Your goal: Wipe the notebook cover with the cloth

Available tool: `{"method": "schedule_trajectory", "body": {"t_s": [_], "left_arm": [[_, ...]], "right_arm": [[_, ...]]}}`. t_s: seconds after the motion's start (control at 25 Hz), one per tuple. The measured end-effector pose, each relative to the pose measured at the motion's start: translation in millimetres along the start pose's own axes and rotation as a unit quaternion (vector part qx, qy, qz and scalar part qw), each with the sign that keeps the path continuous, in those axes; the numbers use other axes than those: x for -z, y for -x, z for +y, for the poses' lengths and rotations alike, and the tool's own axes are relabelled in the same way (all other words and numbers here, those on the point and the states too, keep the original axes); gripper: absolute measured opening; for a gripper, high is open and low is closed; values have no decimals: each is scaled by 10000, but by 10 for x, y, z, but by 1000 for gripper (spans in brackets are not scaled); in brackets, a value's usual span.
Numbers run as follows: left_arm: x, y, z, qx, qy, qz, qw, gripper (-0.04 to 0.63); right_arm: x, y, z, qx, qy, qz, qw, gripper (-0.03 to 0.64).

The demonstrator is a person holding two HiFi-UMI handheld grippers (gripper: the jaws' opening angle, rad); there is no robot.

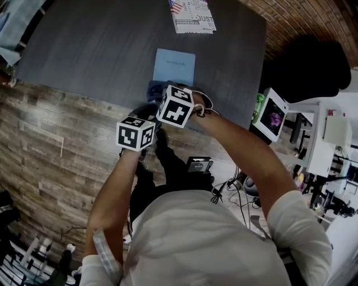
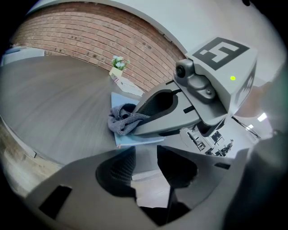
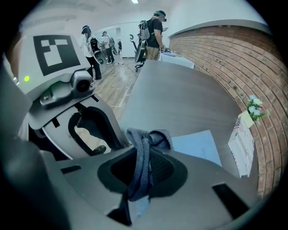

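Note:
A light blue notebook (image 1: 174,66) lies flat on the dark grey table (image 1: 95,44). At the notebook's near edge, a grey cloth (image 2: 122,121) hangs bunched from my right gripper (image 3: 145,155), which is shut on it, a strip of cloth (image 3: 140,168) running down between the jaws. The notebook (image 3: 198,146) lies just beyond those jaws. My left gripper (image 2: 146,147) stands open close beside the right one, near the table's front edge, with nothing between its jaws. In the head view the two marker cubes (image 1: 136,134) (image 1: 176,106) hide both pairs of jaws.
A printed booklet with a flag (image 1: 192,15) lies at the table's far edge, by a small flower (image 3: 254,107) and the brick wall (image 2: 90,36). A monitor (image 1: 274,115) and cluttered equipment stand right of the table. Several people (image 3: 155,27) stand far off on the wood floor.

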State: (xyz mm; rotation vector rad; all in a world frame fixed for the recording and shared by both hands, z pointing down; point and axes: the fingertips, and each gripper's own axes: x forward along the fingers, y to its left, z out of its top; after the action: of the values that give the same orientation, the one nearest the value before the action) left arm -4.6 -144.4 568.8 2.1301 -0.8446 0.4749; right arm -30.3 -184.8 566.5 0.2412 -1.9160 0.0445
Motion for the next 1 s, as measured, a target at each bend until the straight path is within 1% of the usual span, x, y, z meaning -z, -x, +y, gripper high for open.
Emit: {"method": "schedule_trajectory", "body": {"t_s": [0.28,0.48,0.72,0.8,1.0], "left_arm": [[220,95,-33,21,178,45,9998,156],[298,162,-66,49,169,105,9998,156],[330,194,-106,61,179,114,9998,156],[325,190,-129,93,175,141,9997,156],[260,168,-159,168,137,185,9996,156]], "right_arm": [[32,33,197,-222,77,15,9997,69],[34,112,354,-412,122,14,9991,69],[6,282,523,-595,246,-103,9979,69],[10,340,529,-582,269,-129,9979,69],[78,459,410,-368,177,-147,9991,69]]}}
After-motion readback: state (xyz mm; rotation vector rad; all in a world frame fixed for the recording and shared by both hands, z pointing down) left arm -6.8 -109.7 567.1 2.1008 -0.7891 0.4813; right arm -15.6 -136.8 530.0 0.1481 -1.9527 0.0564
